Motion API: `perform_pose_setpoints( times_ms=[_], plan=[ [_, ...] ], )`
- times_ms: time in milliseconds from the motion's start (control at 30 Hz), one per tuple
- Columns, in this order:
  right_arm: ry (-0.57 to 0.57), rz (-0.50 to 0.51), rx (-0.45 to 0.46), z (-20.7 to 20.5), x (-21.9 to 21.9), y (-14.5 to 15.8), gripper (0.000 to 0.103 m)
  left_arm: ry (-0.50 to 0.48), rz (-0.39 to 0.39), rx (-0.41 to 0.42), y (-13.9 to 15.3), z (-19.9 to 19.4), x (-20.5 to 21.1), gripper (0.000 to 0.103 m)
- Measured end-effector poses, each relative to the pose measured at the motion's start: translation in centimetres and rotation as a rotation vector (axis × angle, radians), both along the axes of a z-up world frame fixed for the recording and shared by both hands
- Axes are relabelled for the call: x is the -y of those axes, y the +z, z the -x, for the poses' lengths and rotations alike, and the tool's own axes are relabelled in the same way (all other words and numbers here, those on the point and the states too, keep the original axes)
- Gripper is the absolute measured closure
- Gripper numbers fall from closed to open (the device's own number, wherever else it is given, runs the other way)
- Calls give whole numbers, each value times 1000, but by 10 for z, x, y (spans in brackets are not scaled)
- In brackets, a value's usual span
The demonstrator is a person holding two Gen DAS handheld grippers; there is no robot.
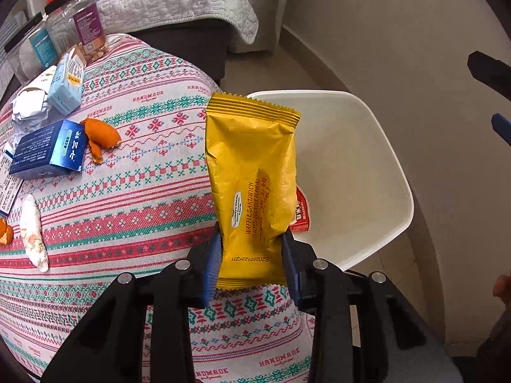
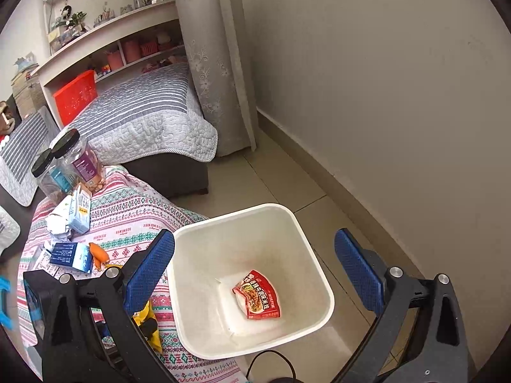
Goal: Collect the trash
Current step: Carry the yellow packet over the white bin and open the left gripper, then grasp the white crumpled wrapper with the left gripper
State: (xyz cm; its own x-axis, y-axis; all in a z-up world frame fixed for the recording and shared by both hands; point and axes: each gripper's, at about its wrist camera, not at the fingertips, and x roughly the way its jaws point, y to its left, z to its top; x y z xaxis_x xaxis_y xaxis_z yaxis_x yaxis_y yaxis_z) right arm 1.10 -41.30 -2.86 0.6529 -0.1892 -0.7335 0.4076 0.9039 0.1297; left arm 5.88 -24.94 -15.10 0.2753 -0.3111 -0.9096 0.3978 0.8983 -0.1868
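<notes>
One red packet (image 2: 258,295) lies in our white bin (image 2: 319,274); our left tool (image 1: 252,255) pinches the yellow wrapper (image 1: 252,172), our right tool (image 2: 255,274) spread, peel (image 1: 102,134) and boxes (image 1: 48,150) remaining on the bench (image 1: 127,207).

glossy yellow foil wrapper (image 1: 252,172); smooth white plastic bin (image 2: 306,245); woven patterned cloth tablecloth (image 1: 127,191).

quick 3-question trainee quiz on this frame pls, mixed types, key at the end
1. True or false: the left gripper is shut on the yellow waffle wrapper.
2. What already lies in the white bin? A) orange peel B) red food packet C) blue box
3. Fill in: the right gripper is ____ and holds nothing.

Key:
1. True.
2. B: the red food packet lies on the bin's floor.
3. Open.
</notes>
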Motion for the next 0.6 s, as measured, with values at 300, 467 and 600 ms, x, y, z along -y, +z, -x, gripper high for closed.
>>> perform_pose_setpoints(
  times_ms=[300, 467, 600],
  plan=[
    [-115, -35, 44, 13, 35, 10, 7, -30, 204, -43, 17, -12, 62, 30],
    [-138, -53, 48, 16, 41, 10, 7, -25, 183, 31, 32, -21, 49, 27],
    [-101, -20, 34, 12, 24, 9, 7, 28, 133, 112, 45, -16, 24, 26]
  ],
)
